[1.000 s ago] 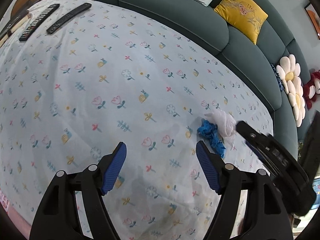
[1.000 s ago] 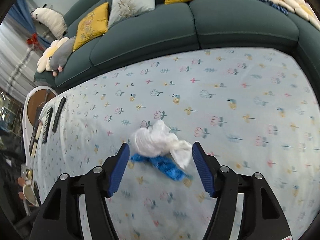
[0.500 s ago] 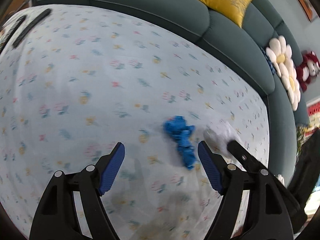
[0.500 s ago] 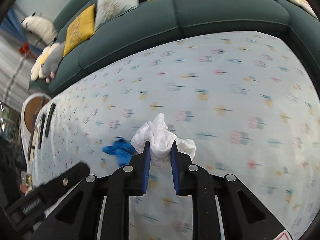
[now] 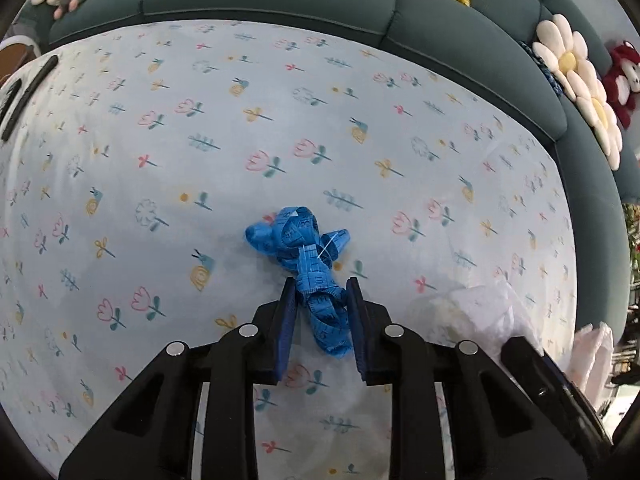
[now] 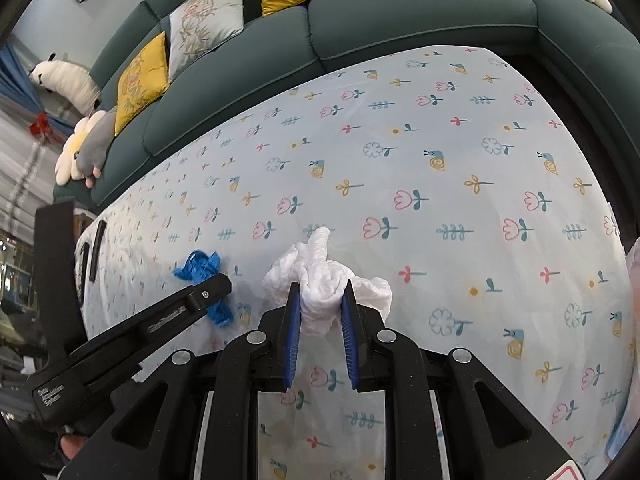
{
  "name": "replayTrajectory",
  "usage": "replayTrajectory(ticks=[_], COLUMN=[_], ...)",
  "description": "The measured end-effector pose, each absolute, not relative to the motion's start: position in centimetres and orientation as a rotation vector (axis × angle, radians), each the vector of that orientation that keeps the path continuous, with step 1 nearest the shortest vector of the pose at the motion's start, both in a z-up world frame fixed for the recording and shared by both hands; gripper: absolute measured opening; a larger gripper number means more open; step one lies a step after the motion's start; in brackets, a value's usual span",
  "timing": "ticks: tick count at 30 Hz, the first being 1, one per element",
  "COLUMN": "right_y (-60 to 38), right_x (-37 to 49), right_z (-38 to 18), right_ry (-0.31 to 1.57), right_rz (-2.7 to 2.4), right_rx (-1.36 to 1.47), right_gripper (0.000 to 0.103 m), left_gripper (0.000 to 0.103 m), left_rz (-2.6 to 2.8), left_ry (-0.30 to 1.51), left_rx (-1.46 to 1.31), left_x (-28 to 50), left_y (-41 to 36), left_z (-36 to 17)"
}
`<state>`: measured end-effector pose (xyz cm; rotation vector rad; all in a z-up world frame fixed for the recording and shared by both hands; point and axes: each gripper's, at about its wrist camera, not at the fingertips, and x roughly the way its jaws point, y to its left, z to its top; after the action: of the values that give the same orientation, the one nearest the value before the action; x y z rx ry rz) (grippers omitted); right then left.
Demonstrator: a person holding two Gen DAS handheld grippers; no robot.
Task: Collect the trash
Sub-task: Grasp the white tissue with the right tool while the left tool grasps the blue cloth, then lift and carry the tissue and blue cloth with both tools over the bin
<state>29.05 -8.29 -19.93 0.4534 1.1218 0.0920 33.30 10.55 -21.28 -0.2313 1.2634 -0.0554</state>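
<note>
My left gripper (image 5: 321,294) has its blue ribbed pads closed in on the tape (image 5: 310,266), a crumpled blue measuring tape with printed numerals, knotted into soft loops. The pads pinch its lower tail; the looped head spills out toward 12 o'clock, lying on the cloth (image 5: 240,128).

My right gripper (image 6: 320,300) is clamped on the tissue (image 6: 324,284), a wad of white, crinkled, quilted paper. It bulges between the pads, with a twisted peak at 12 o'clock and a loose flap at 3 o'clock.

From the right wrist, the tape sits at 9 o'clock of the tissue, near but apart. I cannot tell whether the tissue is clear of the cloth.

The cloth is pale blue, smooth, printed with tulips, snails and sprigs, faintly creased. Beyond it, at 12 o'clock, curves a teal sofa (image 6: 400,12) with piped upholstery. Two slim black remotes (image 6: 90,256) lie at the cloth's far left edge.
</note>
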Motion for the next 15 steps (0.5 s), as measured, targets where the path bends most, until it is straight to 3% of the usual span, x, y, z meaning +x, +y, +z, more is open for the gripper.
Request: replayTrajectory(ticks=[8, 15], right_y=[-8.8, -11.8], right_x=[27.4, 25.2], right_z=[-18.1, -13.1], right_ry=[1.084, 0.977], right_rz=[0.107, 0.079], right_rx=[0.453, 0.473], right_gripper=[0.018, 0.018], left_gripper=[0.022, 0.022], left_rz=[-0.083, -0.147], left_ry=[1.213, 1.132], left_rx=[-0.224, -0.215], left_x=[31.4, 29.1], left_y=[9.5, 6.6], left_z=[-17.8, -12.0])
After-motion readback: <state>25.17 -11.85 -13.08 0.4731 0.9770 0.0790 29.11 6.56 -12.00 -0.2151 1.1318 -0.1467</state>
